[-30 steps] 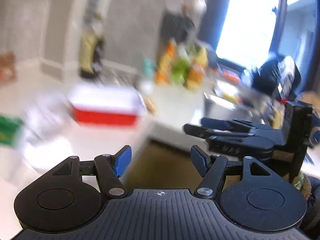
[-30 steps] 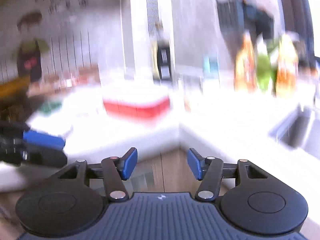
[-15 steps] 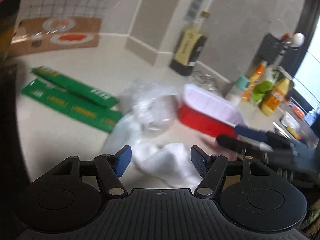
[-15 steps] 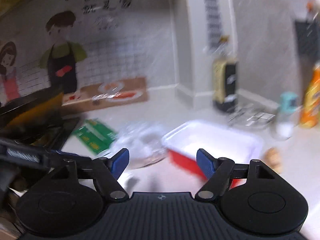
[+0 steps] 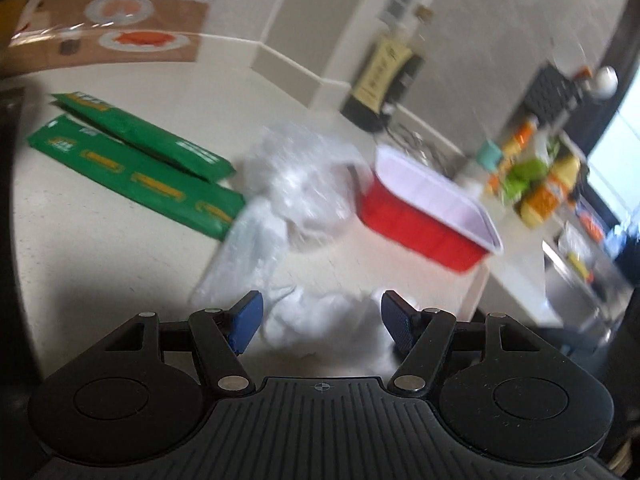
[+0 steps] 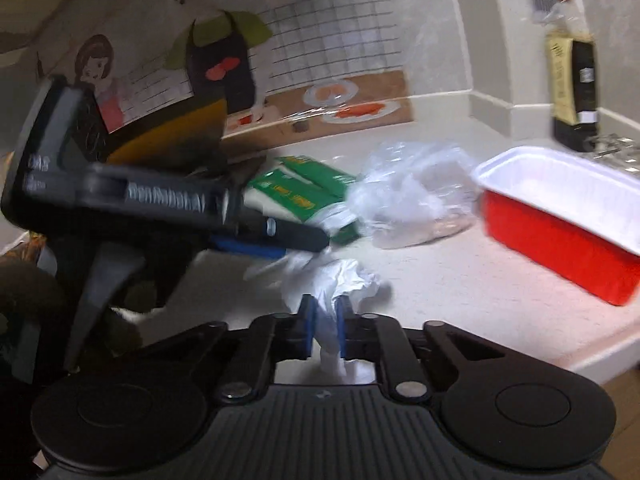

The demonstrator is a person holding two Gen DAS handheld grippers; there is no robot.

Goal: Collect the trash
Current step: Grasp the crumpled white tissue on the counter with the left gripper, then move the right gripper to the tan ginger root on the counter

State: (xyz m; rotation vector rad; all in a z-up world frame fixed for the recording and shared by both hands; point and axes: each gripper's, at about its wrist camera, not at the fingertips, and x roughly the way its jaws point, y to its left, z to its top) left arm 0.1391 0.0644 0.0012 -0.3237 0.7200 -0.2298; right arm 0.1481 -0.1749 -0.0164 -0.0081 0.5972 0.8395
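Note:
A crumpled white tissue (image 5: 320, 316) lies on the pale counter near its front edge. My left gripper (image 5: 322, 318) is open with the tissue between its blue pads. My right gripper (image 6: 325, 326) is shut on the same white tissue (image 6: 340, 280). The left gripper also shows in the right wrist view (image 6: 276, 242), reaching in from the left. Behind lie a crumpled clear plastic bag (image 5: 304, 184) (image 6: 412, 196), two green packets (image 5: 132, 160) (image 6: 304, 188) and a red tray with a white inside (image 5: 428, 216) (image 6: 560, 216).
A dark bottle with a cream label (image 5: 384, 76) (image 6: 572, 92) stands by the wall corner. Colourful bottles (image 5: 540, 184) and a sink area stand at the right. The counter's front edge (image 6: 600, 356) runs close below the tray.
Both grippers have swung from the room down onto the counter. The right gripper has gone from open to shut on the tissue. The left stays open, now around it.

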